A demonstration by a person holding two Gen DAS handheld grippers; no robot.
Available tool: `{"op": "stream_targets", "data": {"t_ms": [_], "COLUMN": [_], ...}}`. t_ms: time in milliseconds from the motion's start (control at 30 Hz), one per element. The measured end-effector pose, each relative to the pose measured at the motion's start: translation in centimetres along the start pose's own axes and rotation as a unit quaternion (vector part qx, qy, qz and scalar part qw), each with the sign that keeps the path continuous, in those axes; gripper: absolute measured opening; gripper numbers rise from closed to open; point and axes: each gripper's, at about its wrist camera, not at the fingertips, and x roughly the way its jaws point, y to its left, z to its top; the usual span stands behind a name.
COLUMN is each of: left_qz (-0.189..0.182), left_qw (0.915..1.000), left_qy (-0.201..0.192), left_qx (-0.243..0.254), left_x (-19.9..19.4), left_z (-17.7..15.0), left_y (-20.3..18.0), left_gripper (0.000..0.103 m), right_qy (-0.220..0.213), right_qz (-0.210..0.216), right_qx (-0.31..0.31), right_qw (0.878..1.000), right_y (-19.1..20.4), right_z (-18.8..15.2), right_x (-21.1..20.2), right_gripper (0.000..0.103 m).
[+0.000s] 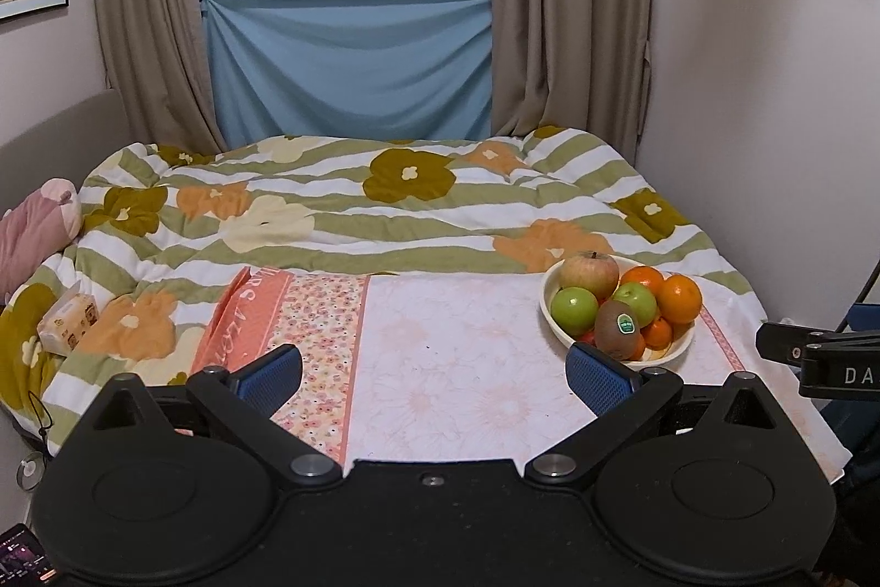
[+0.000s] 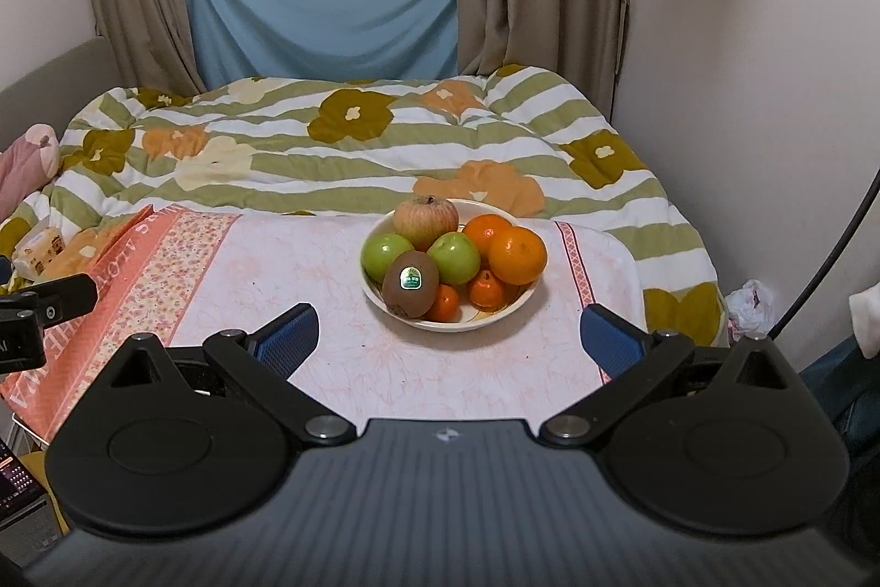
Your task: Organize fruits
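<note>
A cream bowl (image 2: 498, 318) (image 1: 674, 353) piled with fruit stands on a pink floral cloth. In it lie a reddish apple (image 2: 426, 219) (image 1: 589, 274), two green apples (image 2: 385, 254) (image 1: 574, 310), a brown kiwi with a sticker (image 2: 410, 283) (image 1: 618, 329) and several oranges (image 2: 517, 255) (image 1: 680, 299). My right gripper (image 2: 448, 339) is open, nothing between its blue pads, and the bowl sits just beyond it. Open as well, my left gripper (image 1: 434, 369) hovers over bare cloth, its right pad (image 1: 597, 375) close to the bowl's near left rim.
The cloth (image 1: 456, 367) covers a small table in front of a bed with a flowered quilt (image 1: 352, 202). A tissue pack (image 1: 69, 323) and a pink cushion (image 1: 33, 229) lie at the left. Walls close in on the right; curtains and a window stand behind.
</note>
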Motion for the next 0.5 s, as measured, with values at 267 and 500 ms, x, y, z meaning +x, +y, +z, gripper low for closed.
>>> {"op": "stream_targets", "data": {"t_ms": [267,500], "left_qz": [0.001,0.001], "left_qw": [1.0000,1.0000], "left_qy": [0.000,0.002], "left_qx": [0.001,0.001], "left_x": [0.06,0.18], "left_z": [0.01,0.07], "left_y": [0.21,0.44], "left_gripper": [0.103,0.103], "right_qy": [0.000,0.003], "right_qz": [0.000,0.002], "right_qx": [0.002,0.003], "right_qw": [1.000,1.000], "right_y": [-0.05,0.10], "right_z": [0.09,0.18], "right_x": [0.26,0.54], "right_gripper": [0.103,0.103]}}
